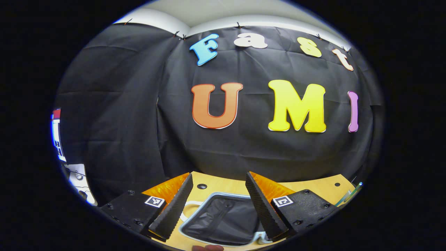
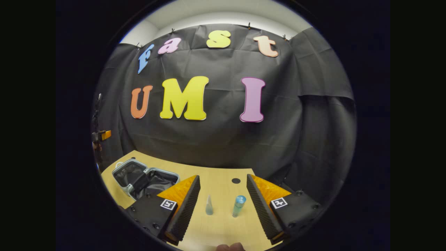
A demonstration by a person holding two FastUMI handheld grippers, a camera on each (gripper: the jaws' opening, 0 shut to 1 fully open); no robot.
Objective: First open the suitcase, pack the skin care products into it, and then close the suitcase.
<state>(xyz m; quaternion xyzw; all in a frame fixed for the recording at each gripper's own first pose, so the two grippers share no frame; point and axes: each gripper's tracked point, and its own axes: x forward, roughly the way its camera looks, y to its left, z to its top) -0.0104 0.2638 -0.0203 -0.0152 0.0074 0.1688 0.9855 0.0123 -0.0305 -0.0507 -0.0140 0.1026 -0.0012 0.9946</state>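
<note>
Hovering over the bench [image 2: 223, 181], we see the left gripper [image 1: 218, 200] spread wide and empty above the open suitcase [image 1: 223, 219], its dark lining exposed. In the right gripper view the suitcase [image 2: 146, 181] lies open near the bench's left edge. Right gripper [image 2: 223, 204] also wide, empty; a small clear bottle [image 2: 209, 205] and a blue-capped bottle [image 2: 238, 205] stand apart between its fingers' lines, near the front edge.

Both views forward, sharing open suitcase [image 1: 223, 219].
</note>
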